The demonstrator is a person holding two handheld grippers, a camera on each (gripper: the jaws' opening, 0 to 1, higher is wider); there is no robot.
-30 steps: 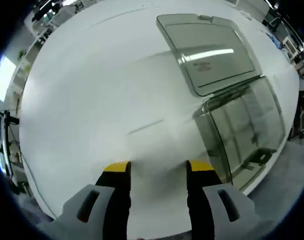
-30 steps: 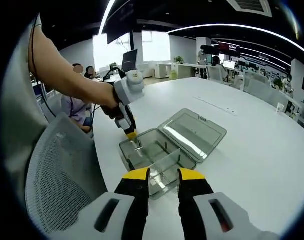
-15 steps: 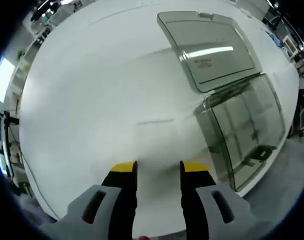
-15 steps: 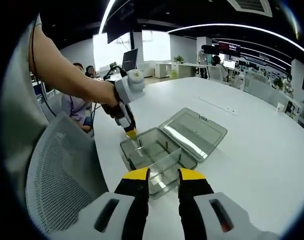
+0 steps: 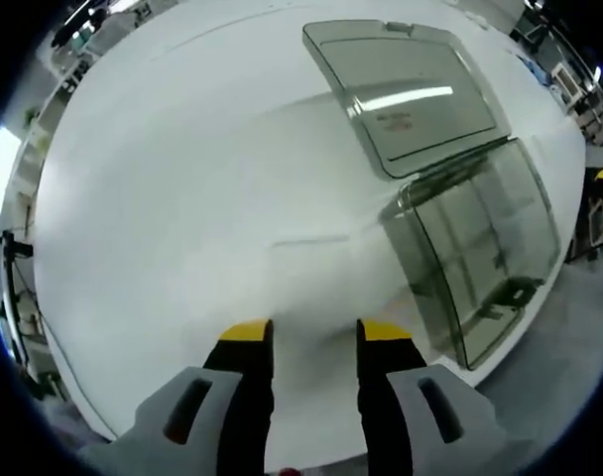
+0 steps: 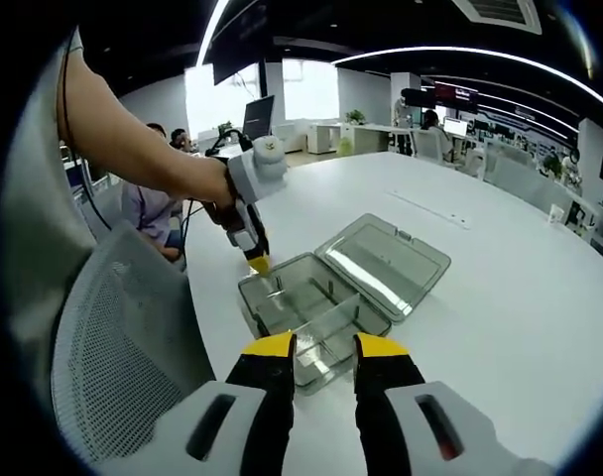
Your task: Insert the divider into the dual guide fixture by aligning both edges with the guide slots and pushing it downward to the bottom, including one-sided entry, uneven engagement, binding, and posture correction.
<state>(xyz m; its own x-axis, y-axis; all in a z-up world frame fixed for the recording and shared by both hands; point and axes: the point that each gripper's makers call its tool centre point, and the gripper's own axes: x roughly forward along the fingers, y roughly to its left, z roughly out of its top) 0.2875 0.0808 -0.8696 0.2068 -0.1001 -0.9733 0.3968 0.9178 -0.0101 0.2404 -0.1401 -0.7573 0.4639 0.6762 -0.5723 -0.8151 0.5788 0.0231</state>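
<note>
White table (image 5: 163,178) carries the clear box (image 5: 475,253) at three o'clock; my left gripper (image 5: 309,332) is open and empty, my right gripper (image 6: 321,346) also, so a tilted divider may bind.

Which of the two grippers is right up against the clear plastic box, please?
The left gripper, seen from the right gripper view: its yellow tips sit at the box's near-left rim. The right gripper hangs back, the box beyond its open jaws.

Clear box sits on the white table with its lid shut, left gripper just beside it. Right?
Not quite: the lid is open, folded back flat on the table, as the right gripper view shows. The box and left gripper are as stated.
</note>
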